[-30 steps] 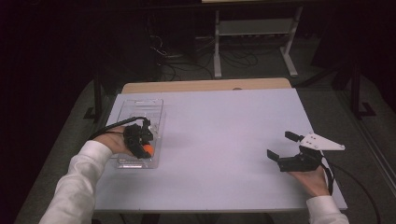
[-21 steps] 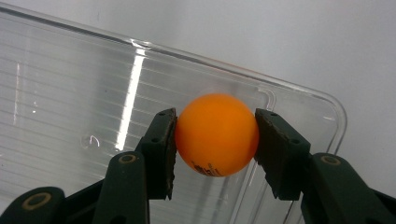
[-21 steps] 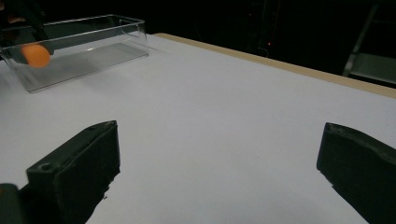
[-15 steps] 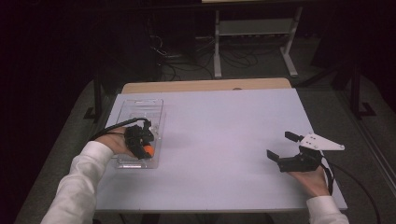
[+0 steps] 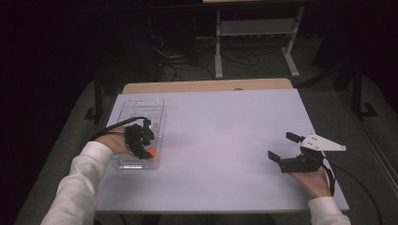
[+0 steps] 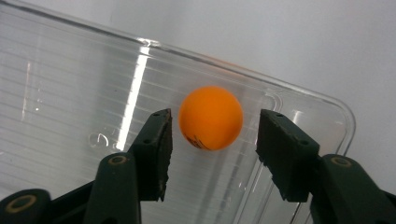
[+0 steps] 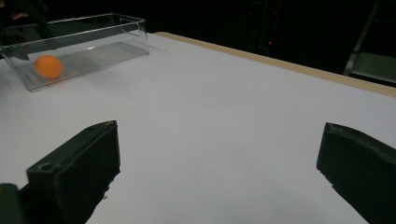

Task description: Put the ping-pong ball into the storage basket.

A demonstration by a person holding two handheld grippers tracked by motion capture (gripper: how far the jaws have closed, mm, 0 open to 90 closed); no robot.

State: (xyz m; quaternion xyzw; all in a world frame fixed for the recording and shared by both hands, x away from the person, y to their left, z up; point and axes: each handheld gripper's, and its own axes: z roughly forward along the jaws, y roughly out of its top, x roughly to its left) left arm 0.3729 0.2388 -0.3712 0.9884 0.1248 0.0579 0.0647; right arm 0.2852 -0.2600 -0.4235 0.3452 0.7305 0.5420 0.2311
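Observation:
An orange ball [image 6: 211, 117] lies on the floor of a clear plastic tray [image 6: 70, 84]. My left gripper [image 6: 215, 120] points down into the tray with the ball between its jaws. There is a gap on each side of the ball: the jaws have just been opening and the pads do not press on it. From the high view the left gripper [image 5: 141, 140] is over the near end of the tray [image 5: 141, 105], with the ball [image 5: 151, 152] at its tip. My right gripper [image 5: 282, 145] rests open at the table's right. Nothing is between its jaws [image 7: 219, 149].
The white table top [image 5: 220, 136] has a wooden strip [image 5: 206, 86] along its far edge. In the right gripper view the tray [image 7: 116, 28] and ball [image 7: 48, 66] are far off at the upper left. A metal stand [image 5: 253, 28] and cables lie on the dark floor behind.
The orange ball now shows a little more at the left gripper's tip, on the tray floor. Neither hand has shifted.

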